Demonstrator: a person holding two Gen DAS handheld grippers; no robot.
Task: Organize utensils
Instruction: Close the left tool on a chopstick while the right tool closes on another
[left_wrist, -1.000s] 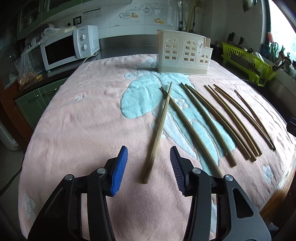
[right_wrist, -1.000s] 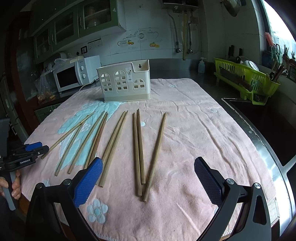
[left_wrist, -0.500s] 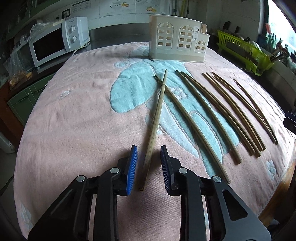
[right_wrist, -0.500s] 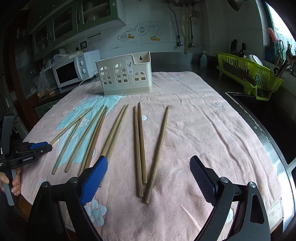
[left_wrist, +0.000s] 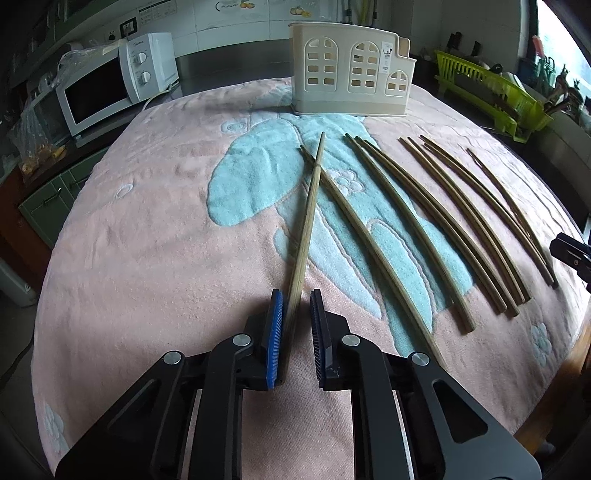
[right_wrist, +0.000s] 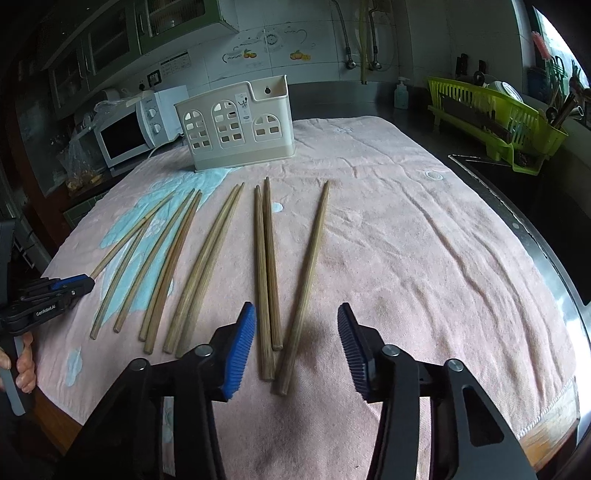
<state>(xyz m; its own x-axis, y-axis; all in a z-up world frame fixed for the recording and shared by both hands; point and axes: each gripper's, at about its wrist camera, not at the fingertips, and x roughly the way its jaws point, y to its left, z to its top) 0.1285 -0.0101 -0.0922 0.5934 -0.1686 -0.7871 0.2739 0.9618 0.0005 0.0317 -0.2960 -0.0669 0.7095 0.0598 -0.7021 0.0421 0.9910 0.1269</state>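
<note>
Both tools have narrowed, closing around chopsticks.

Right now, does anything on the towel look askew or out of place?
Mostly tidy. One chopstick lies askew: its far tip crosses over its neighbour instead of running alongside. The left claw is closing around its near end. The holder stands upright.

Both wrist views low, facing holder; towel shared.
</note>
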